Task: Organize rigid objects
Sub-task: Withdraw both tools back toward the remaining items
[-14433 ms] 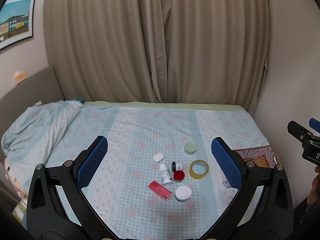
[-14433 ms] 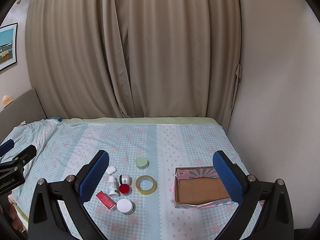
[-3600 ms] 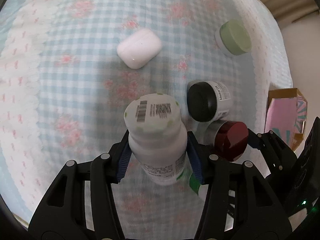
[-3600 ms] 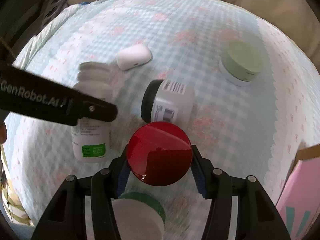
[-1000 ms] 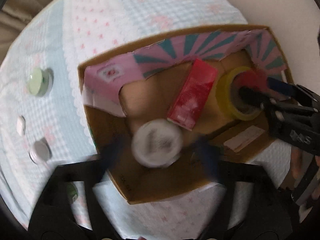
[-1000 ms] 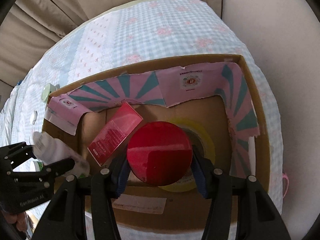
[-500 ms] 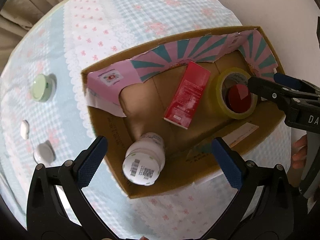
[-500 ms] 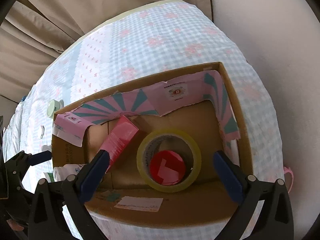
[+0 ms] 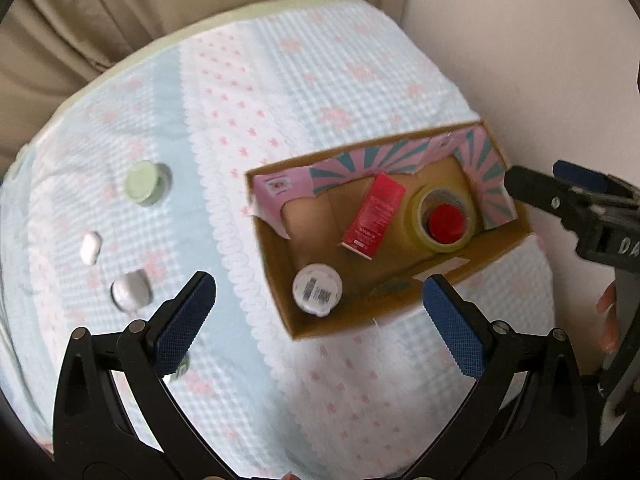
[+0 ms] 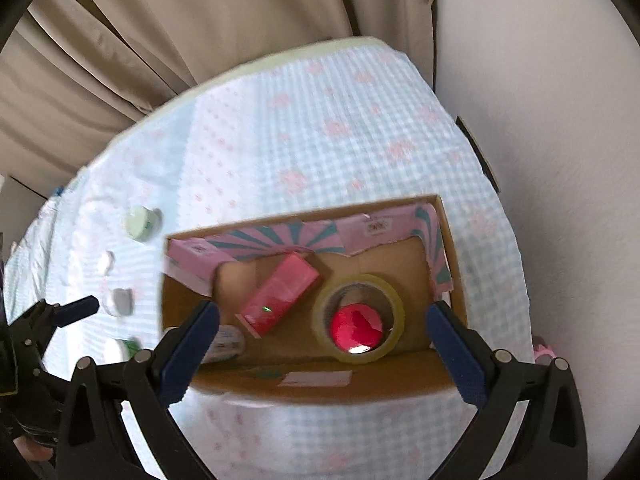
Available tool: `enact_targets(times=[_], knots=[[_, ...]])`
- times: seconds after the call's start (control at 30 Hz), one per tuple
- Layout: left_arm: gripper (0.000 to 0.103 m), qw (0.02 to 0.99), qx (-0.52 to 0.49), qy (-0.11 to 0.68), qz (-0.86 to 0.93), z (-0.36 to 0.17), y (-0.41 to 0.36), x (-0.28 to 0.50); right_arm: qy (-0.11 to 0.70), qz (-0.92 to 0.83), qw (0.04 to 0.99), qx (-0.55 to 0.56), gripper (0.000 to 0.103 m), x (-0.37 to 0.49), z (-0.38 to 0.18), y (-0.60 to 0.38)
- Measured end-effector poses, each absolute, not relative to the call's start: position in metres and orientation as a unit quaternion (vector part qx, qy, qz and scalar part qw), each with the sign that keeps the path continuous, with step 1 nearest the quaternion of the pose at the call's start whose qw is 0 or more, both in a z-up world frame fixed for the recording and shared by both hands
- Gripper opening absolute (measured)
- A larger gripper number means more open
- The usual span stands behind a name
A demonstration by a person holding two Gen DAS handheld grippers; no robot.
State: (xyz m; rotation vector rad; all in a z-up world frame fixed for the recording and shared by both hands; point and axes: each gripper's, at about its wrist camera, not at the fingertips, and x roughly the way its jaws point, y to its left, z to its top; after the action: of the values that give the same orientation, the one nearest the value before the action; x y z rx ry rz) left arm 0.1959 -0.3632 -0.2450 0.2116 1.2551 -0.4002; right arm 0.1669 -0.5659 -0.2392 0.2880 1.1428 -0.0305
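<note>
Both of your grippers are empty and spread wide above the cardboard box [image 9: 280,240]: the left gripper [image 9: 318,310] hangs over its near left corner, the right gripper [image 10: 324,334] over its near wall, and the right jaws have just been opening with nothing between them. You are between trips, I judge; this drop-off looks done.

Inside the box the white bottle [image 9: 318,294] stands at the near left, the red carton [image 9: 372,216] lies in the middle, and the red-lidded jar [image 10: 356,328] sits inside the roll of yellow tape [image 10: 358,316] at the right.

Left of the box, well apart from it, the green-lidded jar [image 9: 142,184], the white earbud case [image 9: 90,248] and a small white jar [image 9: 130,296] wait on the bed. Next, swing left and come down squarely over one of these.

The surface is a blue gingham bedspread [image 9: 280,92] with pink flowers, soft, so things may tilt. Beige curtains [image 10: 180,40] hang at the far side, and a plain wall [image 10: 540,100] stands to the right.
</note>
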Motion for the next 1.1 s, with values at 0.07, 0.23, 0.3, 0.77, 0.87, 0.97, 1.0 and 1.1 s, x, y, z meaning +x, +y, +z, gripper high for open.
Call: enact_targets(times=[0.07,0.23,0.3,0.77,0.87,0.97,1.0,1.1], knots=[[0.103,0.794,0.086,0.573,-0.182,-0.223,-0.346,0.188,0.533,-0.018,0.838,0.116,0.103,0.161,-0.222,-0.556],[0.103,0.820,0.061,0.547,-0.155,-0.178,-0.298,0.172,0.507,-0.011,0.858,0.086,0.103,0.139,-0.177,-0.526],[0.103,0.831,0.044,0.536,-0.141,-0.163,-0.271,0.167,0.497,-0.004,0.863,0.088,0.103,0.130,-0.162,-0.514],[0.103,0.856,0.034,0.494,-0.147,-0.117,-0.093,0.162,0.446,0.003,0.890,0.095,0.103,0.087,-0.098,-0.364],[0.103,0.859,0.044,0.486,-0.154,-0.118,-0.057,0.168,0.447,-0.002,0.889,0.099,0.103,0.088,-0.097,-0.328],[0.103,0.858,0.049,0.485,-0.163,-0.123,-0.018,0.180,0.449,-0.017,0.888,0.101,0.103,0.090,-0.101,-0.292],[0.103,0.857,0.054,0.485,-0.164,-0.127,-0.005,0.185,0.450,-0.021,0.887,0.104,0.103,0.092,-0.103,-0.282],[0.103,0.850,0.067,0.495,-0.168,-0.141,0.027,0.204,0.455,-0.026,0.883,0.114,0.103,0.101,-0.112,-0.253]])
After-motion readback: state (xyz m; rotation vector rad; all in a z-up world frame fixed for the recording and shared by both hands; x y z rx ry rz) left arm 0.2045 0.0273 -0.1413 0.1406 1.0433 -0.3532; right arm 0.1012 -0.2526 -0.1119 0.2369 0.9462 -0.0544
